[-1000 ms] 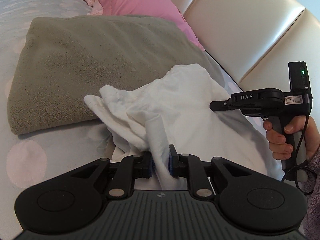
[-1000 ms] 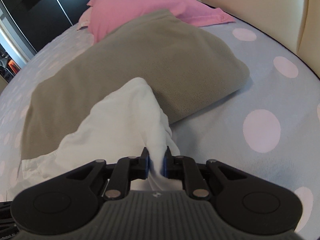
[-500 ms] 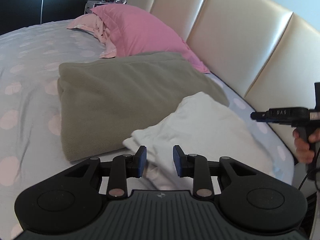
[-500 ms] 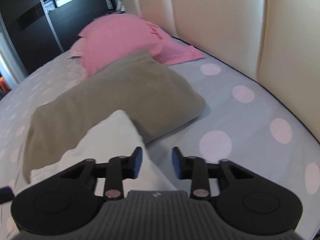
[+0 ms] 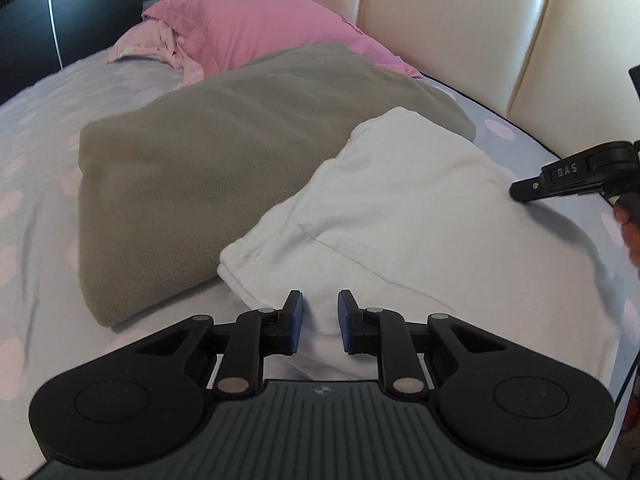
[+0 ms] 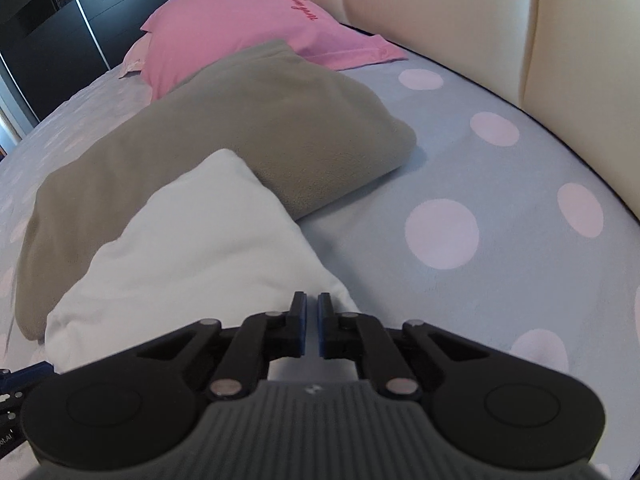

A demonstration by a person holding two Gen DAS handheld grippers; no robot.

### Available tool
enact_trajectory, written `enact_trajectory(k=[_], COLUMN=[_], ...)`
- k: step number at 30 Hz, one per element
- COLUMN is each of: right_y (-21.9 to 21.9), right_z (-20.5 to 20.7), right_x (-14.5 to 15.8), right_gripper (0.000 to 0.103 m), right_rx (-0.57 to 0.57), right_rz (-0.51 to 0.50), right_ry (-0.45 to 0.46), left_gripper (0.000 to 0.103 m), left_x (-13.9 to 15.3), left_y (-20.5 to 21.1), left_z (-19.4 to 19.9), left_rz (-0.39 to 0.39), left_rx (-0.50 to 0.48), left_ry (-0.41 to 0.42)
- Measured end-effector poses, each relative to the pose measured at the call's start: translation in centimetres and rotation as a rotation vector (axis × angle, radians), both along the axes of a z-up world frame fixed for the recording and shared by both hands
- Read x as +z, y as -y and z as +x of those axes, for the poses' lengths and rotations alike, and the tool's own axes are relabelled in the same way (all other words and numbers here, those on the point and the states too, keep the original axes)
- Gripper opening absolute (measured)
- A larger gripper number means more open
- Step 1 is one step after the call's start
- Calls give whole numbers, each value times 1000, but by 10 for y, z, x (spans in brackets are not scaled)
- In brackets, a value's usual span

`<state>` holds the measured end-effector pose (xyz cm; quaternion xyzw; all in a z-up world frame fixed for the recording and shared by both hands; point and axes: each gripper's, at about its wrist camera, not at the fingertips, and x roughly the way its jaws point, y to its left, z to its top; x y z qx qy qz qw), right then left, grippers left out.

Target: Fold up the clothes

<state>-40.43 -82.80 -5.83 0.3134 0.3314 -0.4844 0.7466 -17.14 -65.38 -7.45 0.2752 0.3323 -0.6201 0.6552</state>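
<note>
Your soft white cotton garment [image 5: 400, 216] is lying doubled over on the pale blue polka-dot bedsheet [image 6: 460, 168], with its far corner resting up on the folded olive-grey fleece blanket [image 5: 224, 160]. The left gripper [image 5: 320, 322] is spread wide with nothing in it, parked over the near edge. The right gripper [image 6: 311, 320] is nearly pinched together, a thin gap, no cloth in it.

If another fold is coming, I'd grab both layers at the stacked edge so they don't slide apart. If not, just pat it flat.

The left view shows that layered edge and a seam; the right view doesn't. The right view does show bare sheet beside the garment.
</note>
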Motion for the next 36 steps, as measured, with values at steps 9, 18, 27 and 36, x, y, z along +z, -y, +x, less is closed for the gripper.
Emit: enact_trajectory(k=[9,18,27,36], right_y=[-54,-77,-74,-131], right_z=[-28,-28,-24,-33], right_x=[31,3,-4,49], right_gripper=[12,12,10,16], right_rx=[91,120,67,64], right_rz=[-66,-18,8,-87], right_ry=[-48,-121,-137,-67], left_gripper=[17,17,17,17], left_x=[36,0,1,52], left_y=[-31,-35,-36,-79], left_z=[-36,-87,-81,-59], left_rz=[-54,5,29,-61], left_rx=[-95,-267,-260,-163], left_ry=[-20,137,129,94])
